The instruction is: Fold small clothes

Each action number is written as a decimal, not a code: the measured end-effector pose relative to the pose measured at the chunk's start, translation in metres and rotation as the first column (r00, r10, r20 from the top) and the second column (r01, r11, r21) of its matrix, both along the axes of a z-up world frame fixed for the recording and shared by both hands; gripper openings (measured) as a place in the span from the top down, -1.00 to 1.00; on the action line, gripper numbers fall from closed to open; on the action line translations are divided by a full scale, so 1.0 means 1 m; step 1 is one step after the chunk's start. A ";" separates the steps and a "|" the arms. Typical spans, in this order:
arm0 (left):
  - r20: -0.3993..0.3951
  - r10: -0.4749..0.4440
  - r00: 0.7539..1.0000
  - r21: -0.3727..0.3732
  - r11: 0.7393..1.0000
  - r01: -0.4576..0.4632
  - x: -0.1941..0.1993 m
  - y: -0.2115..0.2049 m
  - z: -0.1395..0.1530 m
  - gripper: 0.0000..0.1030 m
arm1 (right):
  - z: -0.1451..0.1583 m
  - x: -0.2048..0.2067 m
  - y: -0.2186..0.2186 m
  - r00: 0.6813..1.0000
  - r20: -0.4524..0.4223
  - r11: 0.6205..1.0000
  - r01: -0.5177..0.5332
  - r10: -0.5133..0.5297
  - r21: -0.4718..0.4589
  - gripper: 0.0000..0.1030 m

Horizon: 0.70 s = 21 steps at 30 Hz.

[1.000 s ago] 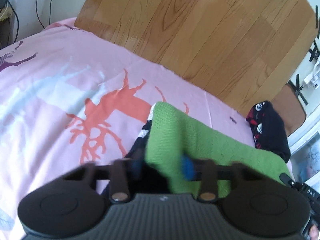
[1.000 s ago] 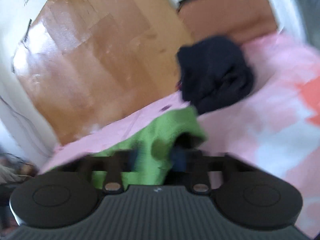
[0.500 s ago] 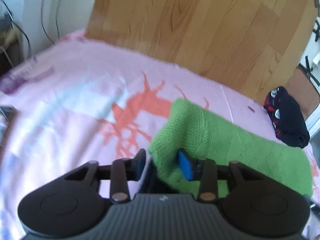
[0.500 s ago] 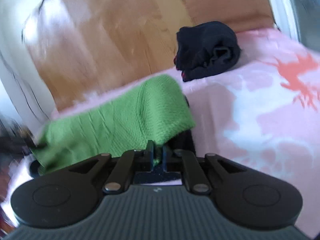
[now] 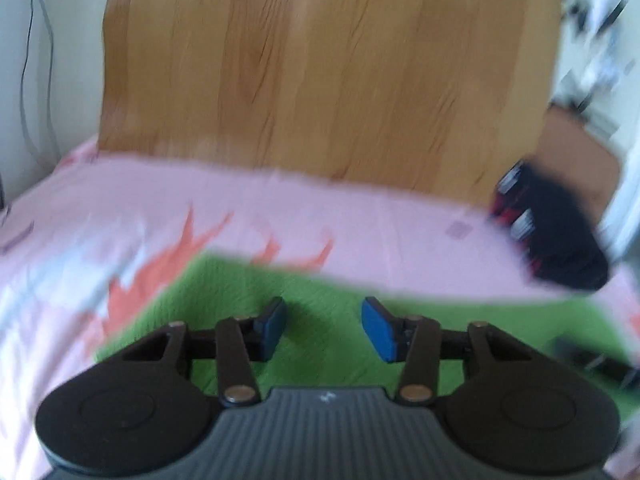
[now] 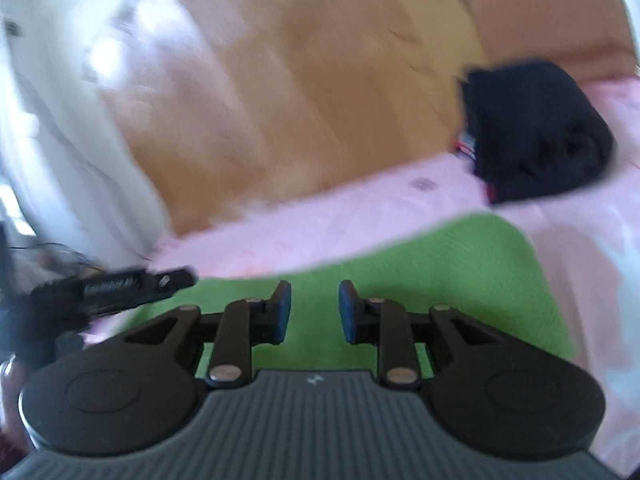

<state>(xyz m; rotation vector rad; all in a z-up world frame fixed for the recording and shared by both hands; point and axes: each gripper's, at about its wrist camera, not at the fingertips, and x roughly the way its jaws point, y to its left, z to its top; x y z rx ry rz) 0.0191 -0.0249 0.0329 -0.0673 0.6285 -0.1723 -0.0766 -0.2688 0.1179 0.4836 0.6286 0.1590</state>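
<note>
Both grippers have let go since a second ago: the green knit garment point(image 5: 328, 344), then pinched and draped off the pads, now lies flat on the pink bedsheet point(image 5: 120, 208) near its front edge. Left gripper point(image 5: 324, 328) jaws are opening, nothing between them, cloth just beneath. Right gripper point(image 6: 315, 312) jaws are opening too, narrower gap, also empty. Looks like one fold is laid down; next is probably a regrasp for another fold. Folded dark garment point(image 6: 532, 132) sits at the back edge by the wooden headboard point(image 5: 320, 72).
</note>
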 end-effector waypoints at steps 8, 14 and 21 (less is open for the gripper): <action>0.112 -0.016 0.994 0.080 0.997 0.007 -0.013 -0.006 -0.017 0.17 | -0.035 -0.019 -0.074 0.986 -0.010 0.975 0.166 -0.167 0.151 0.99; 0.123 -0.008 0.992 0.047 0.999 0.002 -0.036 0.005 0.003 0.01 | -0.029 -0.034 -0.066 0.982 0.077 0.984 0.166 -0.170 0.063 0.77; 0.136 0.130 0.982 0.140 0.979 -0.149 -0.025 0.020 0.011 -0.12 | -0.027 -0.033 -0.060 0.978 0.153 0.990 0.140 -0.142 0.019 0.39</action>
